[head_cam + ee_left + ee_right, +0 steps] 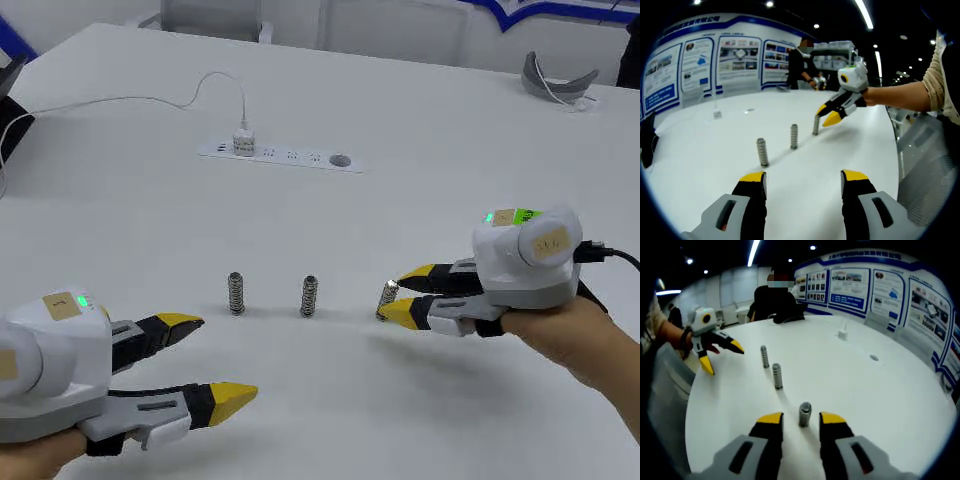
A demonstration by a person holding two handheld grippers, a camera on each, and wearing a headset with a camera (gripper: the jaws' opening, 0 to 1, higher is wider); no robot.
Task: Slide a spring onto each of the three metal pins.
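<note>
My right gripper (802, 420) straddles the right-hand spring (388, 294) where it stands upright on the table (420, 160). Its fingers are parted with a sliver of gap on each side, so I judge they are there to steady it, not to squeeze. The middle spring (309, 295) and left spring (236, 292) stand in the same row, so my left gripper (228, 357) hangs back near the table edge, fingers spread wide and holding nothing.
</note>
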